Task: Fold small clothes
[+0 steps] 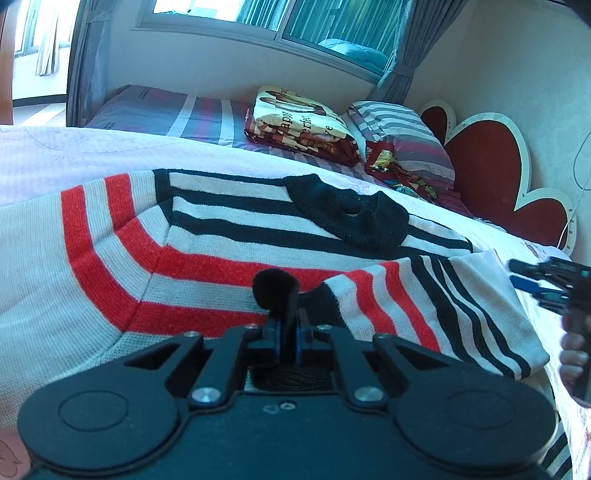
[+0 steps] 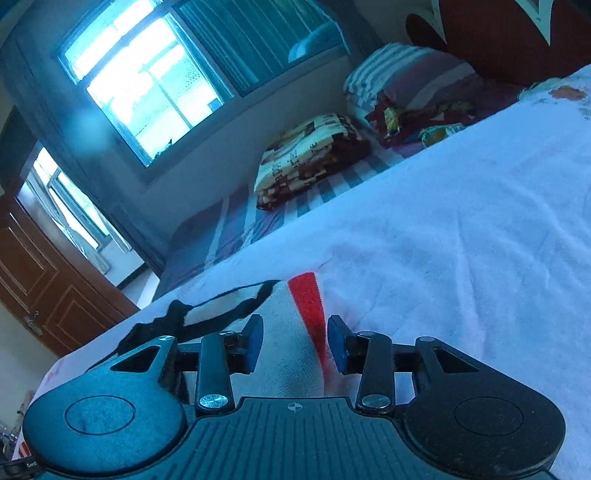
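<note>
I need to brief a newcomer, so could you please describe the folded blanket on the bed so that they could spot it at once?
Start at the wide window behind the striped bed. Just below its sill, left of the grey-and-white striped pillow, lies the folded cream and dark-red printed blanket. It alone carries printed lettering and pictures; its neighbours are plain stripes.

Bare sheet (image 2: 461,221) beyond the sweater (image 1: 207,236) lies free; folded blanket (image 1: 299,118) blocks farther back.
</note>
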Demonstrator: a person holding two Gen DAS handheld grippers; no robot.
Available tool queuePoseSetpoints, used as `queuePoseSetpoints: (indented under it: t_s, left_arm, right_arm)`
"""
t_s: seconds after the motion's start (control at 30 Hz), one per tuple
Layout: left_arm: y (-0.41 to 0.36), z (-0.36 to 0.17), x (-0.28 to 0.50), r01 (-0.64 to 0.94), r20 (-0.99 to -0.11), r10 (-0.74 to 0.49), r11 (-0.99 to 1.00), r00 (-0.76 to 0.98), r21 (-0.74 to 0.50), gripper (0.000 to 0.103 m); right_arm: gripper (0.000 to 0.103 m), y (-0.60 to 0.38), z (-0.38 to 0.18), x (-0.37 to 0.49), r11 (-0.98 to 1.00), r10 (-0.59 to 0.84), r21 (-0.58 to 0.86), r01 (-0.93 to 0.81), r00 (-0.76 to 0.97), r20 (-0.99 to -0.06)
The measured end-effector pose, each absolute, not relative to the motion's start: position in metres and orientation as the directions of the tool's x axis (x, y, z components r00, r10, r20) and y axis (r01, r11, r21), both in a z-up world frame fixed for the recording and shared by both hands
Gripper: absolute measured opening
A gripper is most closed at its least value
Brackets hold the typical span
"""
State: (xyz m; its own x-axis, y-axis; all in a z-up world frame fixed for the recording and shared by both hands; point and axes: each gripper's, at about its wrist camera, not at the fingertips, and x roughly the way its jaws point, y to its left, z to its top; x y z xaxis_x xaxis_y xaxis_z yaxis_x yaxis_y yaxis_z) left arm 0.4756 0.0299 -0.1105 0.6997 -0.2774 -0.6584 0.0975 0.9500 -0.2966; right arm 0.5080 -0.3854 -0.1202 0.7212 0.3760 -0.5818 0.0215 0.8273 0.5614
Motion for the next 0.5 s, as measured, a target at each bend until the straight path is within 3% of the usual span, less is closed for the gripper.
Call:
queuePoseSetpoints:
  t_s: [0.03, 0.07, 0.1, 0.13, 0.23, 0.33, 0.5]
  left_arm:
    - [0.030, -0.110, 0.476, 0.097, -0.657, -0.279, 0.949, 0.700, -0.300, 0.007]
    - [0.031, -0.111, 0.476, 0.095, -0.656, -0.281, 0.948, 0.701, -0.305, 0.007]
    - [0.032, -0.110, 0.475, 0.090, -0.654, -0.282, 0.946, 0.702, -0.312, 0.006]
    - [0.032, -0.108, 0.474, 0.083, -0.645, -0.273, 0.947, 0.714, -0.309, 0.006]
    - [0.033, -0.098, 0.460, 0.032, -0.566, -0.200, 0.956, 0.799, -0.293, 0.005]
    - [0.034, -0.113, 0.469, -0.009, -0.626, -0.201, 0.949, 0.754, -0.316, 0.005]
    - [0.034, -0.109, 0.467, 0.006, -0.621, -0.216, 0.947, 0.754, -0.322, 0.005]
  right_arm:
    - [0.039, -0.387, -0.124, 0.510, 0.826, 0.381, 0.563, 0.022, 0.714, -0.587]
    - [0.030, -0.387, -0.124, 0.510, 0.832, 0.380, 0.555, 0.008, 0.720, -0.581]
    - [0.014, -0.385, -0.123, 0.510, 0.850, 0.375, 0.526, -0.011, 0.714, -0.592]
    - [0.012, -0.384, -0.120, 0.508, 0.866, 0.362, 0.500, -0.024, 0.720, -0.592]
    - [0.011, -0.374, -0.111, 0.500, 0.906, 0.318, 0.418, -0.062, 0.751, -0.579]
    - [0.011, -0.369, -0.125, 0.504, 0.912, 0.305, 0.408, -0.040, 0.731, -0.611]
    - [0.011, -0.369, -0.127, 0.503, 0.912, 0.307, 0.409, -0.042, 0.731, -0.609]
